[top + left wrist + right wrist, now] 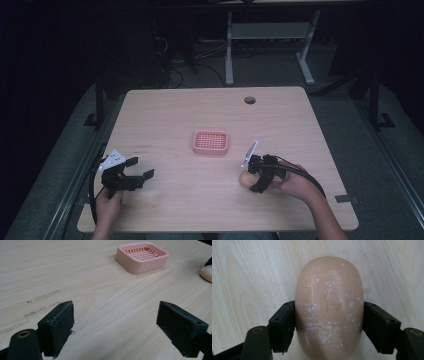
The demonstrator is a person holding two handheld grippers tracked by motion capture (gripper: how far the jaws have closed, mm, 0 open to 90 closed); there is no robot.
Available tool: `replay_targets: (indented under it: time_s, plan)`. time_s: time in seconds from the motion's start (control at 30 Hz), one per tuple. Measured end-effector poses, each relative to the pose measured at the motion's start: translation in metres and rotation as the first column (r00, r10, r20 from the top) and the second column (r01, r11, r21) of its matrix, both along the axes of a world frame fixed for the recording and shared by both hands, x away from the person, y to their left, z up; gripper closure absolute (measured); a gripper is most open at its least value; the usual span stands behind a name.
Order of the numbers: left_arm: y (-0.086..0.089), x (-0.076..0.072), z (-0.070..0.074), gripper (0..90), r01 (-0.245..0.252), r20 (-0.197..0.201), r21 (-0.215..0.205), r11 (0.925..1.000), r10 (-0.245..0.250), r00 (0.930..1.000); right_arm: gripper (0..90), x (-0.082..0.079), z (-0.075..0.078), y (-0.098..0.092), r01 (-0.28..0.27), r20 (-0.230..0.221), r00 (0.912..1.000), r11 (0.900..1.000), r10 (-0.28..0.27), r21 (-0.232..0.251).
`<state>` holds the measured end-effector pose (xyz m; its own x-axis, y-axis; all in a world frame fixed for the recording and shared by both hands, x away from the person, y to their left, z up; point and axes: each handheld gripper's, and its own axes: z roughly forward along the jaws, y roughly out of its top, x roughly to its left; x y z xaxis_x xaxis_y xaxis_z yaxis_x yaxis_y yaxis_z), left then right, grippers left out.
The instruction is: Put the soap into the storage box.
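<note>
Pinching soap [329,307] across its width with right tongs [329,327] for lifting toward dish [211,142] ahead; left tongs [116,327] spread, idle.

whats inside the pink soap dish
Nothing lies inside the pink soap dish; its slatted grid is bare. Below the grid cannot be seen. The soap bar lies on the table, clamped in the right gripper.

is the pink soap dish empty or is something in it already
Empty: the pink slotted plastic soap dish shows only its bare grid, and the beige oval soap bar lies on the light wooden table, clamped between the right gripper jaws.
</note>
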<state>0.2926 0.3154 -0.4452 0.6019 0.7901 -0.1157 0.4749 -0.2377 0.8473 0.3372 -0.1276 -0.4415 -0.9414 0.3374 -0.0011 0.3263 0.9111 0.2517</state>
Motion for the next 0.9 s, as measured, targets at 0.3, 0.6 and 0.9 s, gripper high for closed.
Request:
replay_targets:
  time_s: [0.3, 0.6, 0.9]
  plan:
    - [-0.0001, -0.0001, 0.0, 14.3, -0.001, 0.0, -0.004, 1.0, 0.001, 1.0, 31.4, 0.0002, -0.0022, 0.0025, 0.0, -0.005, 1.0, 1.0, 0.0, -0.013]
    - [-0.0002, -0.0002, 0.0001, 14.2, -0.002, -0.001, -0.005, 1.0, 0.002, 1.0, 31.9, -0.0005, -0.0018, 0.0027, -0.015, 0.001, 0.9999, 1.0, 0.015, -0.015]
    - [-0.0009, -0.001, 0.0004, 14.3, -0.005, 0.003, -0.016, 0.9999, 0.005, 1.0, 32.0, -0.0021, 0.0038, 0.0025, -0.028, 0.013, 0.9995, 1.0, 0.028, -0.01]
